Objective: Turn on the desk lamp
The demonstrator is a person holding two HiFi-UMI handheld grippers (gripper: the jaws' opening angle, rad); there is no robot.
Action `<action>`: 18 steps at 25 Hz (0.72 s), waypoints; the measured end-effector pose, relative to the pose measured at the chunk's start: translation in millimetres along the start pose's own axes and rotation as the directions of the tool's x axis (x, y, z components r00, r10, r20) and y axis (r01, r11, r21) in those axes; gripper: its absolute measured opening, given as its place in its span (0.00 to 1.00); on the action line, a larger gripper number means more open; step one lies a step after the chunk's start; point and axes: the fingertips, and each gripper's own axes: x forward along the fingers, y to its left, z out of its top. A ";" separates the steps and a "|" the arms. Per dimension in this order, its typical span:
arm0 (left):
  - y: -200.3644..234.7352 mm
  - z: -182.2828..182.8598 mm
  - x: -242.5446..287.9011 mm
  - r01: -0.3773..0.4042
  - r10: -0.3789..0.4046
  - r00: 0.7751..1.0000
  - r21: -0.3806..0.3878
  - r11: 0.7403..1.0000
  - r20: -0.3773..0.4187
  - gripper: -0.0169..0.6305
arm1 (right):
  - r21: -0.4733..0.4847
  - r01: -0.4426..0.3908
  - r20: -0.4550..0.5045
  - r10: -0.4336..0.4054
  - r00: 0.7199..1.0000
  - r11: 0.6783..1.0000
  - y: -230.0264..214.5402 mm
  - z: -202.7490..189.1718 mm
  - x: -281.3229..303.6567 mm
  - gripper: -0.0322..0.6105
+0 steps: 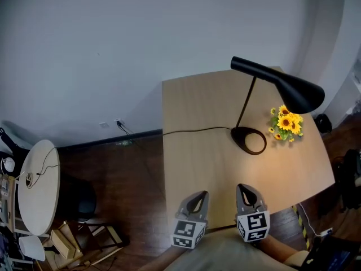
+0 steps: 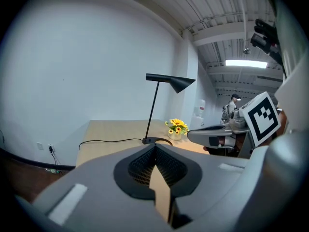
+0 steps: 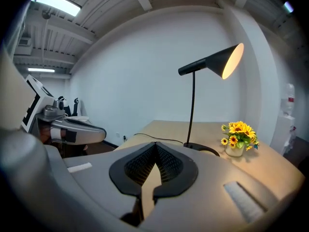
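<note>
**Mia:** Where is the black desk lamp (image 1: 276, 83) with the thin pole and long pointy shade?

**Ben:** It stands far back on the pale wooden tabletop (image 1: 192, 162). Its round base sits just beside the little pot of yellow sunflowers (image 1: 286, 122), so the light falls on them.

**Mia:** And the tongs?

**Ben:** The left tongs (image 1: 198, 197) and right tongs (image 1: 245, 191) hang over the near edge, well apart from the lamp. Both are pinched together with nothing in them.

**Mia:** Why so far back?

**Ben:** I think the lamp is already on. The inside of the shade glows warm.
</note>
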 end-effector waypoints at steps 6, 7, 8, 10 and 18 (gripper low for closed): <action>-12.8 -19.6 -37.8 0.071 -0.071 0.997 -0.005 0.997 0.005 0.03 | -0.066 0.043 0.045 -0.040 0.998 0.997 43.4 3.7 -44.8 0.05; -19.7 -20.7 -43.1 0.095 -0.095 0.995 -0.002 0.995 0.007 0.03 | -0.069 0.053 0.050 -0.049 0.998 0.996 48.7 2.0 -53.7 0.05; -27.8 -20.7 -48.1 0.122 -0.122 0.992 0.005 0.992 0.009 0.03 | -0.069 0.066 0.048 -0.062 0.997 0.995 52.4 -1.3 -63.0 0.05; -43.4 -20.0 -56.7 0.172 -0.172 0.985 0.025 0.985 0.015 0.03 | -0.062 0.099 0.031 -0.097 0.995 0.993 55.3 -10.0 -80.7 0.05; -98.1 -0.1 -83.8 0.263 -0.283 0.956 0.195 0.945 0.079 0.03 | -0.056 0.187 0.074 -0.182 0.980 0.981 44.0 -12.4 -129.3 0.05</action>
